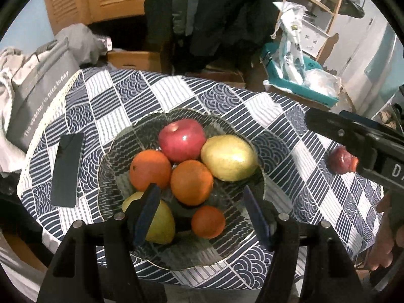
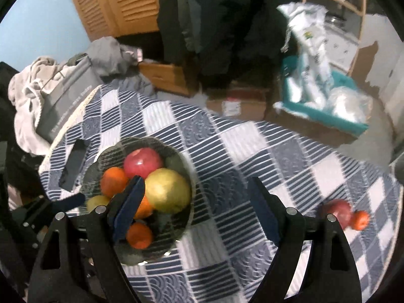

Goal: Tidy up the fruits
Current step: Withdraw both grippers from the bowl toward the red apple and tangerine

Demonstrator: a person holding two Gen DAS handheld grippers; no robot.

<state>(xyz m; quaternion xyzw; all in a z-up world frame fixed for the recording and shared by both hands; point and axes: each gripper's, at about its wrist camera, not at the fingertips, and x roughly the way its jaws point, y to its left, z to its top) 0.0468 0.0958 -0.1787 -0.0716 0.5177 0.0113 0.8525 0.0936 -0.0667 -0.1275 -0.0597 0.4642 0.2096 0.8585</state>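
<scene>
Dark red plum-like fruit (image 2: 337, 213) with small orange fruit (image 2: 360, 220) touching it lie on tabletop (image 2: 227, 151), right of right gripper (image 2: 199, 202), nearer arm; both grippers released, left gripper (image 1: 202, 202) over clear glass fruit bowl (image 1: 121, 151).

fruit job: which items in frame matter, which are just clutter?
Job:
glass bowl holding fruit
red apple in bowl
dark red fruit loose on cloth
small orange beside it

Clutter:
black phone
grey bag
teal box
</scene>
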